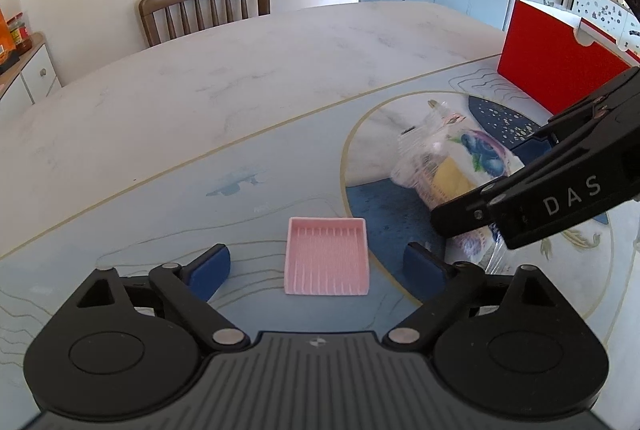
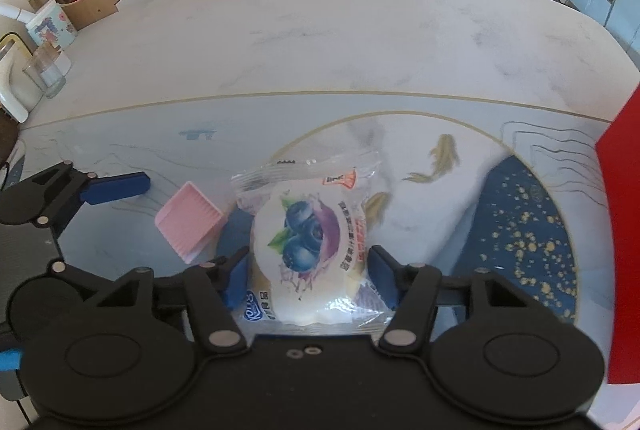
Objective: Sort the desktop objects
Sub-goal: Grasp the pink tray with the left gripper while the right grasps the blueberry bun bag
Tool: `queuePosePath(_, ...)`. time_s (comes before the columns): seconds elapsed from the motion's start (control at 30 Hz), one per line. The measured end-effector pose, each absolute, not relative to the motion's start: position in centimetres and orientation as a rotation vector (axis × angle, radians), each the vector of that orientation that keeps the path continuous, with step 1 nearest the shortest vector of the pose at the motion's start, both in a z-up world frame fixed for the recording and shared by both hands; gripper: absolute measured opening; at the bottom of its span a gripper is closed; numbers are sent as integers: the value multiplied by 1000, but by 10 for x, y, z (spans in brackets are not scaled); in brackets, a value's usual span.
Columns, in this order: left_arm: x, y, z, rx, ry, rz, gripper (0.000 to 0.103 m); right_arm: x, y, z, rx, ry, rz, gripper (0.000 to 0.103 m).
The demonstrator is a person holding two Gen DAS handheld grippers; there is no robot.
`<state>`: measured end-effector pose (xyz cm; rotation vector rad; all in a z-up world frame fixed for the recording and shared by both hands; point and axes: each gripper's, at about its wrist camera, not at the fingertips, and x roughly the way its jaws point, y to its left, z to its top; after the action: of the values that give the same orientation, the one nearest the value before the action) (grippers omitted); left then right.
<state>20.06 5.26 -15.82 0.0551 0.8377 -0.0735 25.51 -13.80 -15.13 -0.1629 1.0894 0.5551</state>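
A small pink ribbed tray lies flat on the blue patterned mat, between the open fingers of my left gripper, which touch nothing. The tray also shows in the right wrist view, left of the packet. My right gripper is shut on a clear-wrapped blueberry snack packet, pads pressing both its sides. In the left wrist view the packet sits right of the tray with the right gripper's black body over it.
A red box stands at the right on the mat; it also shows at the right edge of the right wrist view. A wooden chair stands behind the marble table. A glass and a tin stand at the far left.
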Motion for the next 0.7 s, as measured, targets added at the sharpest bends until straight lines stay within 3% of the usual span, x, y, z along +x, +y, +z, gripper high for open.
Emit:
queuePosePath(0.23, 200, 47, -154, 64, 844, -95, 77, 257, -154, -151, -177, 1088, 529, 59)
queuePosePath(0.47, 201, 39, -148, 80, 859, -125, 41, 252, -161, -150, -195, 1087, 524, 57)
queuePosePath(0.7, 200, 36, -145, 62, 885, -115, 40, 245, -173, -148, -201, 1092, 506, 55)
